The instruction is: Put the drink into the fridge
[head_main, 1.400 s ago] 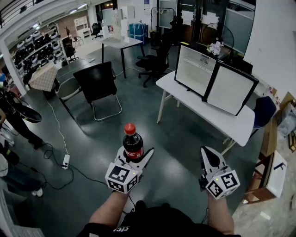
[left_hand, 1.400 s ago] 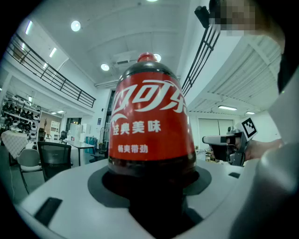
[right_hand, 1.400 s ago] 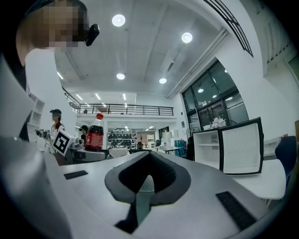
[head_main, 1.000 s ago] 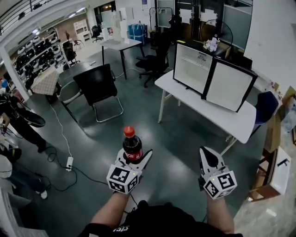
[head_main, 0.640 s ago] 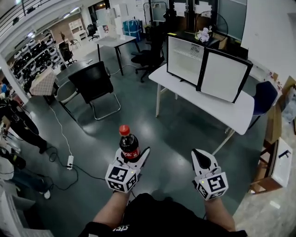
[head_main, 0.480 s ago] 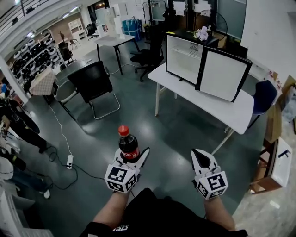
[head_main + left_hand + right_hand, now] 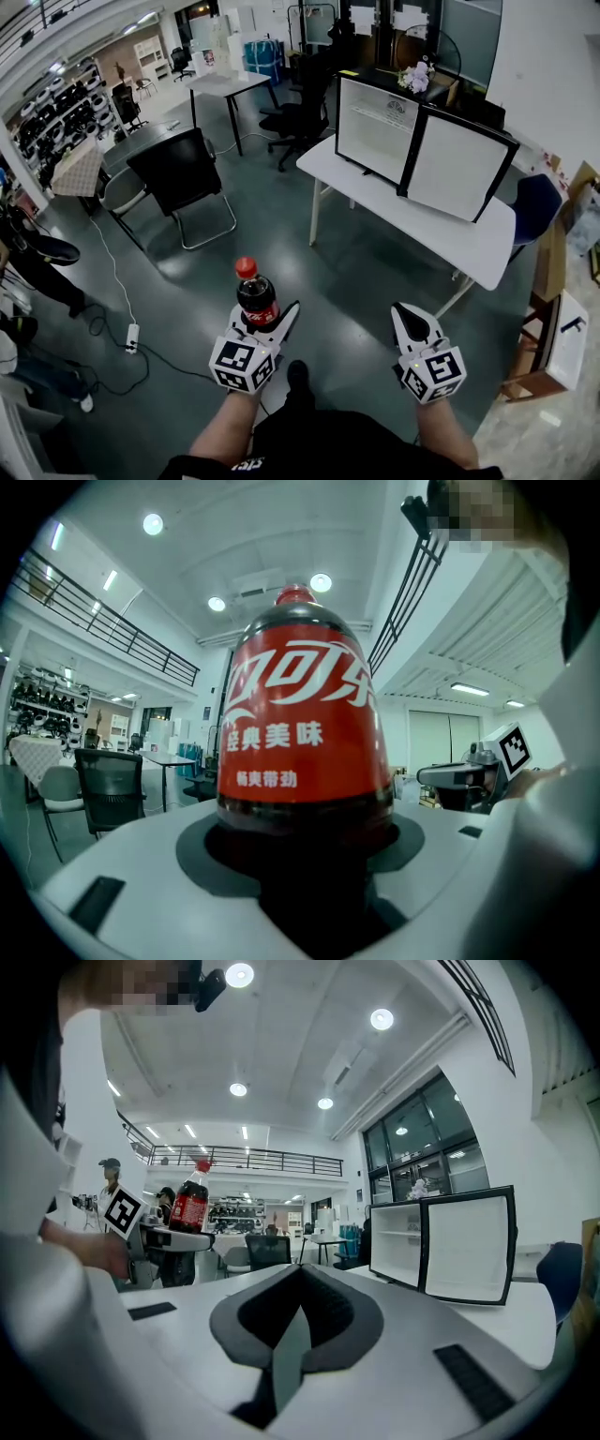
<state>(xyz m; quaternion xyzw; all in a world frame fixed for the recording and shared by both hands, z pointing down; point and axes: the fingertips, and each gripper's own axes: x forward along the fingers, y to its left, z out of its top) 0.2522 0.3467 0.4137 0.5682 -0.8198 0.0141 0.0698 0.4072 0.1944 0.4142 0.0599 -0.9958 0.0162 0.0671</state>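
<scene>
A cola bottle (image 7: 255, 292) with a red cap and red label stands upright between the jaws of my left gripper (image 7: 269, 319), which is shut on its lower body. In the left gripper view the bottle (image 7: 300, 724) fills the middle, above the left gripper (image 7: 305, 855). My right gripper (image 7: 413, 323) is shut on nothing, its jaws meeting in a line in the right gripper view (image 7: 298, 1283). The small white fridge (image 7: 375, 139) stands on a white table (image 7: 459, 248) ahead, its door (image 7: 455, 176) swung open to the right. Both grippers hang over the floor, short of the table.
A black chair (image 7: 183, 173) and a grey chair stand at the left. A cable with a power strip (image 7: 131, 333) lies on the floor. A person (image 7: 28, 262) stands at the far left. A blue chair (image 7: 534, 211) and a wooden shelf (image 7: 553, 328) are at the right.
The table and fridge have shifted slightly in the head view as I move. Both grippers keep their pose, and the bottle stays held in the left one.
</scene>
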